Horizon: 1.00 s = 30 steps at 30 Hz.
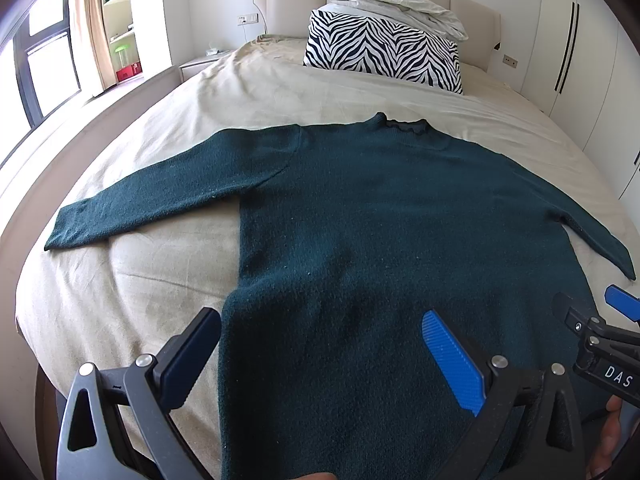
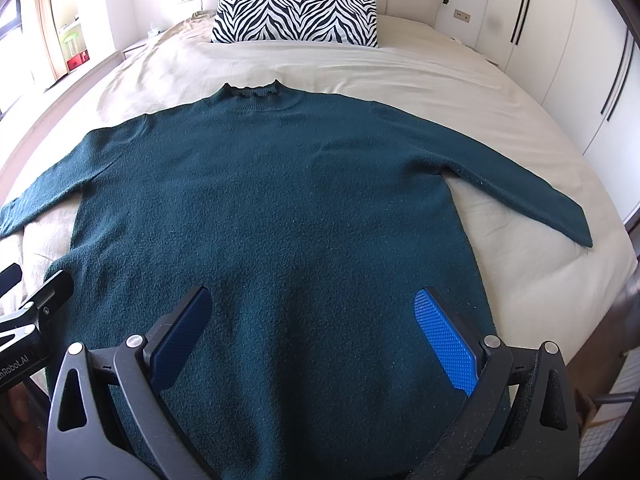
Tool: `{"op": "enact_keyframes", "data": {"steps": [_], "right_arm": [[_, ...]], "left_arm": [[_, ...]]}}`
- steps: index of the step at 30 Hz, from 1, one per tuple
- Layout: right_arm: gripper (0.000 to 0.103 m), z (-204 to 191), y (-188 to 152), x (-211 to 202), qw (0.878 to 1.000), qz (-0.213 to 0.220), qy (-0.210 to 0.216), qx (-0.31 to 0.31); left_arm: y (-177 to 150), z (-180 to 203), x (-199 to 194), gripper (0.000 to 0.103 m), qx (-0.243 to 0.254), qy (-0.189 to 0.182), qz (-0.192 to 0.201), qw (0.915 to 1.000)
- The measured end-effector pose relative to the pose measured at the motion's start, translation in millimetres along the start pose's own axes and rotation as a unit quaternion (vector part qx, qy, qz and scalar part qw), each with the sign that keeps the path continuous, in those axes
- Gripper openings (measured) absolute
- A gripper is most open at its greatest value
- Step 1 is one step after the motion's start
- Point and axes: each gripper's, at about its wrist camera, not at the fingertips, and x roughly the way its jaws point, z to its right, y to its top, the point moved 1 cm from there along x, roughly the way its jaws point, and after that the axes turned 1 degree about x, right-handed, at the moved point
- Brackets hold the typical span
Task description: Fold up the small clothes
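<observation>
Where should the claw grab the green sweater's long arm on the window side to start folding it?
Probably the cuff end of the left sleeve of the green sweater. It lies flat and straight out on the bed, apart from the body, so its tip is free. The open left claw could come down from above, pinch the cuff edge, and carry it across the body.

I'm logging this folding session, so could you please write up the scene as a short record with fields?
surface: bed with a beige sheet
garment: dark green sweater, spread flat, collar toward the headboard
sleeves: both stretched outward, unfolded
left tool: open, over the sweater's hem, left edge between its fingers
right tool: open, above the hem, holding nothing
behind the garment: zebra-print pillow with a rumpled white duvet on top
fold progress: none visible yet
</observation>
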Motion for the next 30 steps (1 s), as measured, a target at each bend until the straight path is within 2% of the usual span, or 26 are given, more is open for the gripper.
{"op": "enact_keyframes", "data": {"steps": [23, 27, 30], "right_arm": [[0.103, 2, -2, 5, 1.000, -0.006, 0.004, 0.003], [0.103, 9, 0, 6, 1.000, -0.005, 0.014, 0.012], [0.103, 27, 4, 3, 0.998, 0.008, 0.045, 0.038]], "left_arm": [[-5, 6, 7, 0.103, 0.004, -0.002, -0.012, 0.9999], [-4, 10, 7, 0.103, 0.006, -0.009, -0.006, 0.9999], [-1, 10, 9, 0.103, 0.000, -0.025, -0.012, 0.9996]]}}
